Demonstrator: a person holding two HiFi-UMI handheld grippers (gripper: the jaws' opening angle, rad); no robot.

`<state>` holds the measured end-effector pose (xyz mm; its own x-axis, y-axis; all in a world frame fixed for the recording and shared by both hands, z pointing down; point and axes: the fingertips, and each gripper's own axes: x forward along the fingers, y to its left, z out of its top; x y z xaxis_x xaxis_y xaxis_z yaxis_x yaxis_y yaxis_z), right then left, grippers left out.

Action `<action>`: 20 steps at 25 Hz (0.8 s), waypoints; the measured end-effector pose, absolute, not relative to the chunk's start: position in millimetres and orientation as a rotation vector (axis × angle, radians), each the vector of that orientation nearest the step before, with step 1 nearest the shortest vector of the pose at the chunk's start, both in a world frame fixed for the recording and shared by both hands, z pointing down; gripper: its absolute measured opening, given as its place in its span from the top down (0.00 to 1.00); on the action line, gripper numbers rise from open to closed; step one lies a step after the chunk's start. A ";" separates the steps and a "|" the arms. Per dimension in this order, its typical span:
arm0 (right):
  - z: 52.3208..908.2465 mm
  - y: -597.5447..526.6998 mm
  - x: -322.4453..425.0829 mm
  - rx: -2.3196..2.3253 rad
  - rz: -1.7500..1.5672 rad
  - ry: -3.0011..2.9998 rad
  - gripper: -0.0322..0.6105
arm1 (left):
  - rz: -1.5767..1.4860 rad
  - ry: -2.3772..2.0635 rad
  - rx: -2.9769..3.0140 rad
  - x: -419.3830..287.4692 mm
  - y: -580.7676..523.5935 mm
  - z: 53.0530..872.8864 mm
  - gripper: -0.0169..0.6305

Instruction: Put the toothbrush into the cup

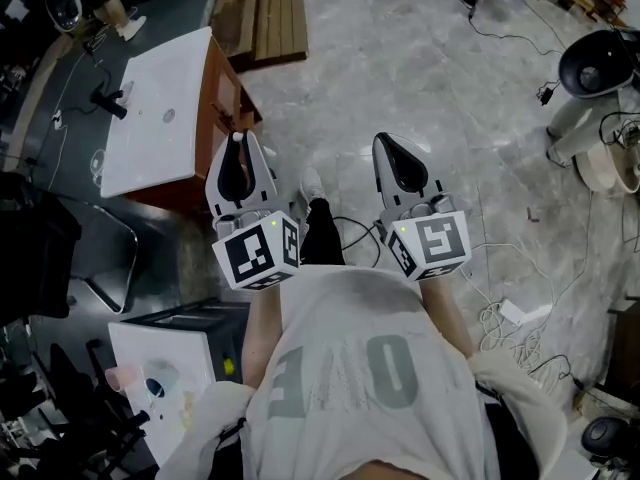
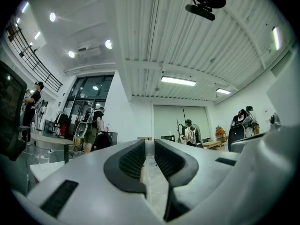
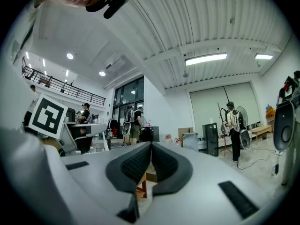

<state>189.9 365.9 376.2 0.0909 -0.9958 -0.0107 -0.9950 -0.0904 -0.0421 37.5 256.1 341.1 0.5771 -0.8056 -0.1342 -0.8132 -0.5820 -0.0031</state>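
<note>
Above the marble floor (image 1: 420, 68): both claws held side by side before the person's chest, pointing away from the body.
Left claw (image 1: 238, 140): jaws parted by only a narrow slit, nothing between them.
Right claw (image 1: 392, 146): jaws pressed together at the tips, nothing pinched.
Far desk (image 1: 150, 158): white top on wooden sides, ahead and to the left, with a dark object (image 1: 108, 103) near its far edge.
Near desk (image 1: 135, 343): white, low at the left beside the person, carrying small things (image 1: 158, 383) too blurred to name.
Toothbrush and cup: I cannot tell where they are in any view.
</note>
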 end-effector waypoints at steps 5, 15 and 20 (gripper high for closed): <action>368.8 341.0 209.0 -2.298 0.026 2.066 0.90 | 0.219 1.302 -2.745 76.4 224.9 332.9 0.86; 369.0 226.2 240.5 -2.329 0.026 2.142 0.90 | 0.208 1.266 -2.770 125.2 108.1 338.4 0.86; 363.9 158.8 255.2 -2.323 -0.005 2.191 0.90 | 0.202 1.299 -2.784 141.3 38.9 339.9 0.86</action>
